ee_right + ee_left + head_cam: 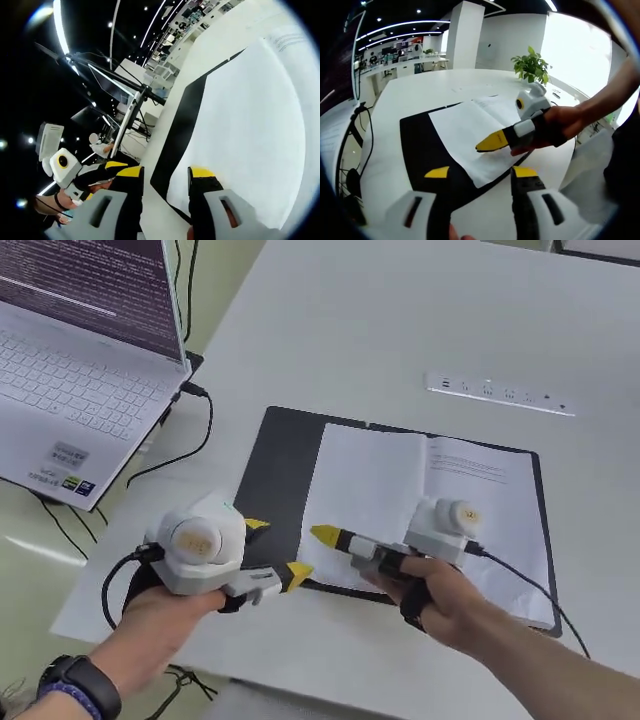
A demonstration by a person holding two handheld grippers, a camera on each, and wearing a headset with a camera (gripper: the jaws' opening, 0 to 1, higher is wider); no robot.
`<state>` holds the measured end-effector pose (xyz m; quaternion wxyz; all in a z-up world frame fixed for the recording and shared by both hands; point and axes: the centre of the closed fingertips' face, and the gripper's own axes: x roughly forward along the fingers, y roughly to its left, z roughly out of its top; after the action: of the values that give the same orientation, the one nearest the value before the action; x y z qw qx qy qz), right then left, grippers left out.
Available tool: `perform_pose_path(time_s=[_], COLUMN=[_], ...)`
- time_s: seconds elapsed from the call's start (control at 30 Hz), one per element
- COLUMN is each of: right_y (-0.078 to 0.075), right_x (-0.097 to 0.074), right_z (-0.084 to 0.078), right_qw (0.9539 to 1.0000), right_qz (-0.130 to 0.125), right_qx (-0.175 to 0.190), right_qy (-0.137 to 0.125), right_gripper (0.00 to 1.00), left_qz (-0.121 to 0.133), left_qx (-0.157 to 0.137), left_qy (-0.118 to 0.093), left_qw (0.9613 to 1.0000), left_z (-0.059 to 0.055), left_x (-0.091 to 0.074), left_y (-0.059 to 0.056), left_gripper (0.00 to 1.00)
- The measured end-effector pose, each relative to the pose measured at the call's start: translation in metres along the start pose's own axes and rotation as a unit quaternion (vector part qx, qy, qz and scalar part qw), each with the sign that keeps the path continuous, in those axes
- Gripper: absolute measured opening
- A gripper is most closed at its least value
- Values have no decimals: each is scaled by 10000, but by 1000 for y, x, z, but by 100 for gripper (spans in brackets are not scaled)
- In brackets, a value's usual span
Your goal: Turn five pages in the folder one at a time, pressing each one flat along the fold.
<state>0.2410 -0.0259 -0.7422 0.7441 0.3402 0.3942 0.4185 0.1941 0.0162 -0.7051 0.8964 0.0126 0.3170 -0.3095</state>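
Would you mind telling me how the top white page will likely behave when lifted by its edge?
The page looks like a thin sheet lying flat, so it will probably be floppy and light. Its smooth surface may let the right gripper slip rather than catch one sheet.

Black folder (pixel 272 475) lies open on the white table (pixel 350 330), white pages (pixel 365 495) flat.

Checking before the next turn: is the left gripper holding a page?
No, in the left gripper view the left gripper has its fingers apart with nothing between, short of the white page.
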Motion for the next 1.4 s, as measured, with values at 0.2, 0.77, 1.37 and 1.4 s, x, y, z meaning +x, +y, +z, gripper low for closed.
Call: perform_pose_path(time_s=[0.2,0.77,1.37,1.4], right_y=[-11,-23,-39,-40], right_x=[-30,-95,-109,-109], right_z=[14,14,7,9], right_qw=[9994,9976,9964,9965], right_qz=[-140,-307,-433,-437], right_qx=[-32,-178,88,76], right_qy=[-305,-590,-720,-706], right_gripper=[32,28,22,22], left_qz=[-121,-194,-90,-85], left_qx=[96,-64,-70,-69], left_qy=[90,545,975,974], left_qw=[9998,9983,9952,9952], left_z=[0,-30,-61,-61], left_x=[15,53,59,58], left_y=[-3,-2,-6,-6], left_gripper=[37,4,0,0])
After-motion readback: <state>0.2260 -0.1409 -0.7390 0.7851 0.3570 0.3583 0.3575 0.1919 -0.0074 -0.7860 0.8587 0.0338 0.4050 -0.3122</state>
